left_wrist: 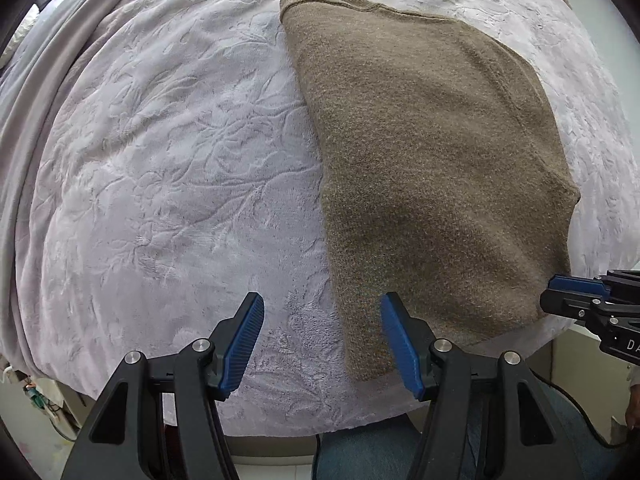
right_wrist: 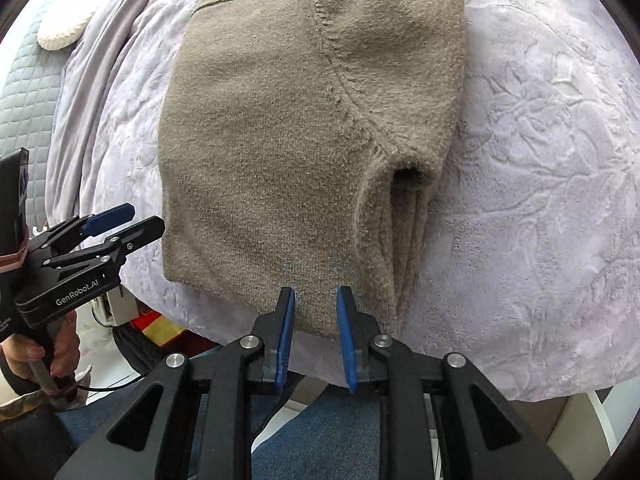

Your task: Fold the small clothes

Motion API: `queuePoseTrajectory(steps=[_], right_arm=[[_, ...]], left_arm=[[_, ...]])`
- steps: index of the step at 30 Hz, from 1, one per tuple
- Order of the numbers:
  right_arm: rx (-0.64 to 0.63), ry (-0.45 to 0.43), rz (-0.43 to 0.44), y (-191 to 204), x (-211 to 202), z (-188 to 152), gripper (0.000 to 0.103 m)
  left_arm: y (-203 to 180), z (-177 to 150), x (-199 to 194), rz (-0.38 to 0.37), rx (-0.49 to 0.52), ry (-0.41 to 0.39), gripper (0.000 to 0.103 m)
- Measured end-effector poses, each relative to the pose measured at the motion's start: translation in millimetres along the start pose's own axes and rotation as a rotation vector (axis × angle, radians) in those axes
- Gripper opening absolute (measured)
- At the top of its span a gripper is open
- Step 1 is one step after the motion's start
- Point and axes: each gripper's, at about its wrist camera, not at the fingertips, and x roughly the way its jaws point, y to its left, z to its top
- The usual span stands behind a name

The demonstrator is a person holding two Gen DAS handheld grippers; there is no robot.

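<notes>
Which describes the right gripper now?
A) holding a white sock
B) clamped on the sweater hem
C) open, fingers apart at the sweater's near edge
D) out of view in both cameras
C: the right gripper shows a clear gap between its blue pads, with the near edge of the brown sweater visible between them and nothing pinched.
</notes>
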Motion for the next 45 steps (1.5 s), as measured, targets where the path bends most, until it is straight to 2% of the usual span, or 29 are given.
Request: queuePoseTrajectory(steps=[4, 10, 16, 20, 23, 26, 32, 36, 45], right_arm=[[0.004, 0.007, -0.004, 1.0, -1.2, -3.3, 0.024], [0.027, -0.036, -0.008, -3.0, -19.9, -5.1, 0.024], [0.113, -0.164, -0.047, -17.1, -45.8, 8.6, 0.024], [0.15, -0.221, -0.133, -24.8, -51.0, 28.9, 0.024], [0.131, -0.173, -0.206, -29.1, -35.9, 43.1, 0.024], [0.122, -0.138, -0.226, -34.8, -23.5, 44.5, 0.026], [0.156, -0.159, -0.157, -43.7, -46.7, 33.7, 0.032], [0.167, -0.171, -0.141, -46.3, -66.2, 24.9, 0.032], [0.168, -0.153, -0.132, -34.0, -69.6, 17.4, 0.032]], left_arm=[[-4.8, 0.9, -2.7, -0.004, -0.003, -0.003, 0.063], [-11.4, 7.8, -9.1, -0.002, 0.001, -0.008, 0.063], [-8.3, 19.9, -15.2, 0.003, -0.026, -0.013, 0.063], [-5.4, 26.5, -18.3, 0.019, -0.043, -0.01, 0.063], [-7.8, 30.1, -20.1, 0.023, -0.047, -0.009, 0.063], [-7.5, 32.0, -22.0, 0.026, -0.045, -0.011, 0.063], [-2.9, 31.9, -22.1, 0.01, -0.044, -0.012, 0.063], [0.9, 33.7, -19.7, 0.003, -0.047, -0.011, 0.063], [3.3, 40.5, -24.9, 0.001, -0.038, -0.028, 0.063]])
